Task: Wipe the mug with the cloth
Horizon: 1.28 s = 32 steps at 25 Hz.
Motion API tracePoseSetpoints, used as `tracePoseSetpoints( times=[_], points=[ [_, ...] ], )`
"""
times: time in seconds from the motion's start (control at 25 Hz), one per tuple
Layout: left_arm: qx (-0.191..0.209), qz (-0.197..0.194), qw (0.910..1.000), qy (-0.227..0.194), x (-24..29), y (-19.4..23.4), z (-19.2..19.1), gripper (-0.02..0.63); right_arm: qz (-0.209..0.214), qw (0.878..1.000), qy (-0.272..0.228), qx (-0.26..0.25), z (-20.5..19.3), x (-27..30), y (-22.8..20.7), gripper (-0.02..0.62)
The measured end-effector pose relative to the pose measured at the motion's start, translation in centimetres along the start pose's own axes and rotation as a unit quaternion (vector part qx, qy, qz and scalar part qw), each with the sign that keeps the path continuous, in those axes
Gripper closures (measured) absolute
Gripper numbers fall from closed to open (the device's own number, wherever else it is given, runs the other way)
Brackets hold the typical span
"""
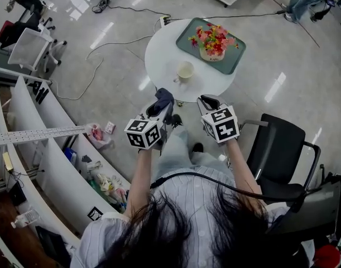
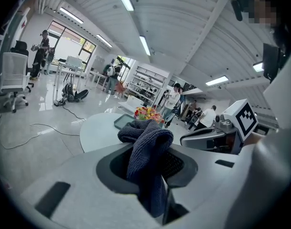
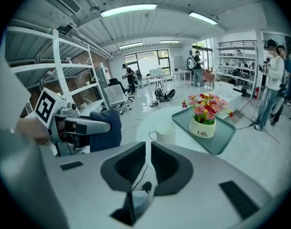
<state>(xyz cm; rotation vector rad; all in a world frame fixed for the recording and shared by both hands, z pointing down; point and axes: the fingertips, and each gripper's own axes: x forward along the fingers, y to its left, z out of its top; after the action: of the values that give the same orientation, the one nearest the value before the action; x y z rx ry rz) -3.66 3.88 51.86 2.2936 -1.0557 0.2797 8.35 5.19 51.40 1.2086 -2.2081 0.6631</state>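
Observation:
A cream mug (image 1: 185, 71) stands on the round white table (image 1: 159, 54), in front of both grippers. The right gripper view also has the mug (image 3: 164, 133), just beyond the jaws. My left gripper (image 1: 159, 109) is shut on a dark blue cloth (image 1: 163, 99), which bunches up above its jaws (image 2: 147, 147). It hovers near the table's near edge, short of the mug. My right gripper (image 1: 208, 101) is beside it, shut with nothing between its fingers (image 3: 146, 151). The two grippers are level, a small gap apart.
A green tray (image 1: 231, 60) with a pot of flowers (image 1: 213, 44) lies behind the mug. A black chair (image 1: 276, 149) is at my right, white shelving (image 1: 42, 149) at my left. Cables (image 1: 103, 43) run across the glossy floor. People stand in the background.

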Motion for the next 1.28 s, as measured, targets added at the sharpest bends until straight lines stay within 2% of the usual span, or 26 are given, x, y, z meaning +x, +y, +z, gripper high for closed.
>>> tracePoseSetpoints(
  times=[0.6, 1.28],
  points=[
    [0.027, -0.02, 0.9993, -0.016, -4.6, -8.3, -4.1, 0.492, 0.028, 0.999, -0.031, -0.004, -4.7, -6.1, 5.1, 0.541],
    [0.044, -0.026, 0.9984, -0.024, -6.8, -10.2, -4.8, 0.492, 0.015, 0.999, -0.038, -0.023, -6.2, -8.1, 6.6, 0.541]
  ],
)
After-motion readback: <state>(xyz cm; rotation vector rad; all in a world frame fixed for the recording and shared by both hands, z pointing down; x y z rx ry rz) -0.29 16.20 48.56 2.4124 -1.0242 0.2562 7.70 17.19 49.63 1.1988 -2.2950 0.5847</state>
